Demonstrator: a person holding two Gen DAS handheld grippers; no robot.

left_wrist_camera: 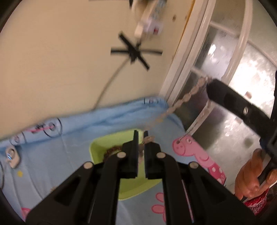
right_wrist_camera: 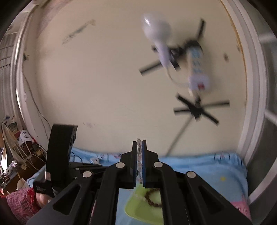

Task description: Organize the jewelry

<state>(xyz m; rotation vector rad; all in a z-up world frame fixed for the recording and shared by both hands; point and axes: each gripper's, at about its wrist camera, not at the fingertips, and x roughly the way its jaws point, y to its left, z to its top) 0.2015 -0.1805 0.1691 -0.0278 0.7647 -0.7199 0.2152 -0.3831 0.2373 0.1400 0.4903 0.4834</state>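
Note:
A pale beaded necklace [left_wrist_camera: 183,98] stretches from my left gripper [left_wrist_camera: 141,136] up to the right gripper's finger [left_wrist_camera: 225,97]. My left gripper is shut on its lower end, above a green tray [left_wrist_camera: 131,188]. A brown bead bracelet [left_wrist_camera: 112,150] lies in the tray. In the right wrist view my right gripper [right_wrist_camera: 139,143] is shut on the clear beads of the necklace [right_wrist_camera: 139,155], held above the green tray [right_wrist_camera: 138,209] with the brown bracelet [right_wrist_camera: 154,199] in it.
The tray sits on a blue cartoon-print cloth [left_wrist_camera: 52,155]. A cream wall [left_wrist_camera: 52,60] with a taped power strip [left_wrist_camera: 152,15] stands behind. A glass door [left_wrist_camera: 233,69] is at the right. A small white device [left_wrist_camera: 12,155] lies at the cloth's left.

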